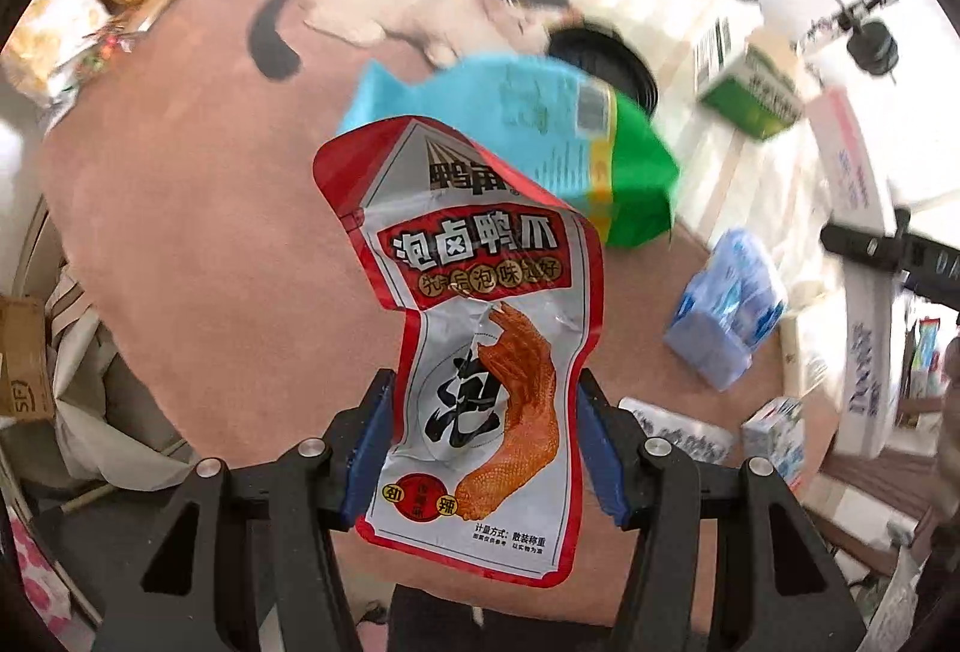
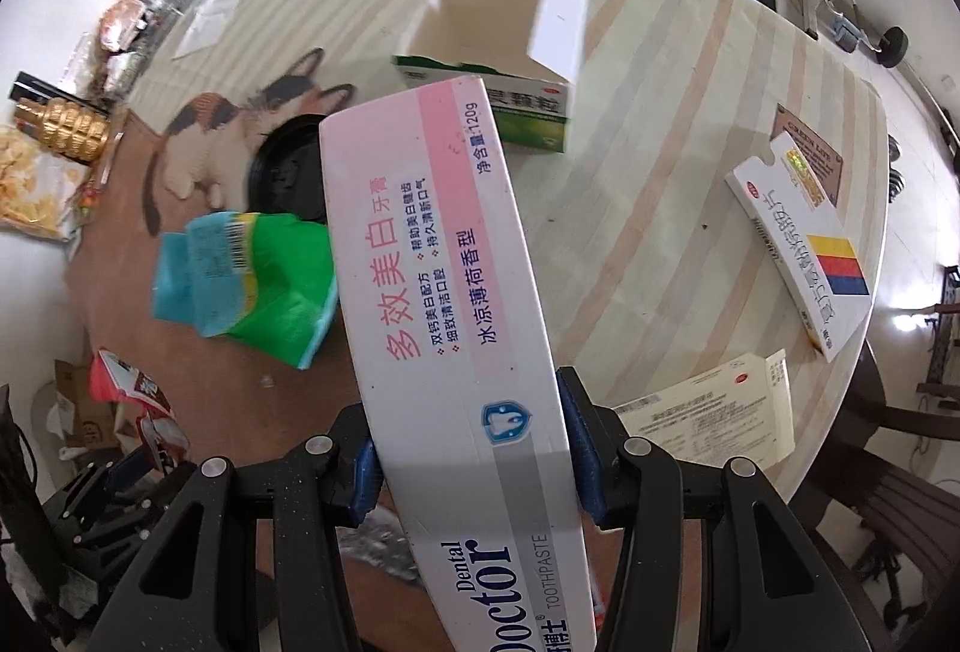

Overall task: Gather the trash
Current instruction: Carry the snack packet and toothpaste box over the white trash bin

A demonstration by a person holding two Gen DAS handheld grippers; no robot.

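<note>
- Clamped in my left gripper (image 1: 486, 448): a snack wrapper (image 1: 480, 328), lifted clear of the tabletop (image 2: 690, 208).
- Right gripper (image 2: 474, 448) grips a toothpaste box (image 2: 444, 292).
- Not yet collected, I judge: green bag (image 2: 264, 280), medicine boxes (image 2: 804, 244), leaflet (image 2: 714, 412).

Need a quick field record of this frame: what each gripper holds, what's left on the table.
left gripper: shut on red snack wrapper
right gripper: shut on toothpaste box
table: striped cloth, brown mat with cat print
still on table: green-blue bag, open green box, black lid, medicine box, paper leaflet
</note>
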